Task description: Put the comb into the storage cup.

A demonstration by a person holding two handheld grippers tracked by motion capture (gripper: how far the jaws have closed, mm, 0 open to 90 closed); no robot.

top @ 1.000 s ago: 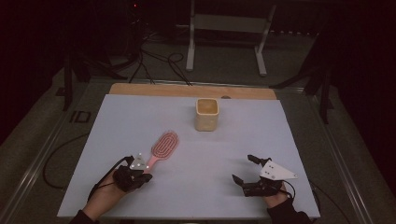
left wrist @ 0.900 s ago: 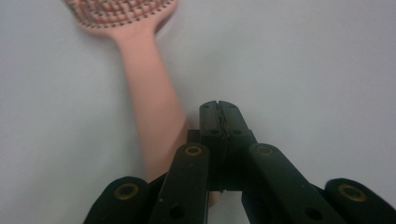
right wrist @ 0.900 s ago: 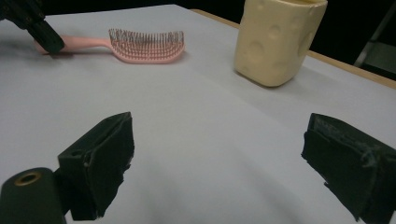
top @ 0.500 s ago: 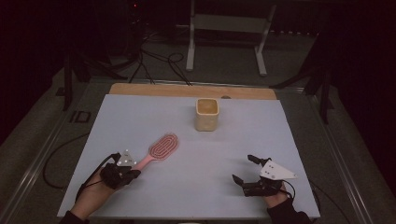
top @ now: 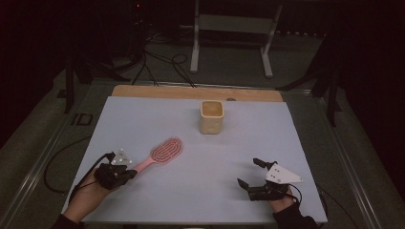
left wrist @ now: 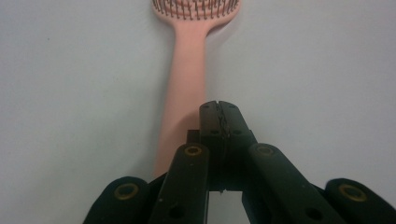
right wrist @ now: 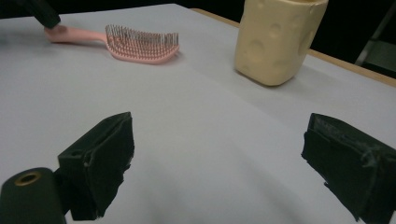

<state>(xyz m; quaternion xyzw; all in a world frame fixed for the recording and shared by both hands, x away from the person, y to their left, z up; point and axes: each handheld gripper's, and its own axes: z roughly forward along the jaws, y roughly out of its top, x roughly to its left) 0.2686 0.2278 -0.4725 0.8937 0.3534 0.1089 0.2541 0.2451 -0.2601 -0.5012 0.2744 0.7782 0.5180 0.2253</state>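
A pink hairbrush (top: 165,151) lies bristles-up on the pale sheet, head toward the middle and handle pointing near left. My left gripper (top: 133,170) is at the handle's end. In the left gripper view its jaws (left wrist: 219,107) are shut tight against each other just above the handle (left wrist: 187,84), with nothing between the pads. The right gripper view shows the brush (right wrist: 135,44) at the far left with that dark tip (right wrist: 44,14) touching the handle's end. My right gripper (top: 249,172) rests near the front right, open and empty (right wrist: 219,154).
A cream cup (top: 211,117) with dimpled sides (right wrist: 275,39) stands upright at the back centre. A wooden strip (top: 191,92) borders the sheet's far edge. Beyond the table are a metal stand (top: 229,28) and floor cables (top: 157,62).
My left hand has shifted left, and the brush has swung with it: the handle went left and the brush lies flatter across the table. The right gripper has kept still.
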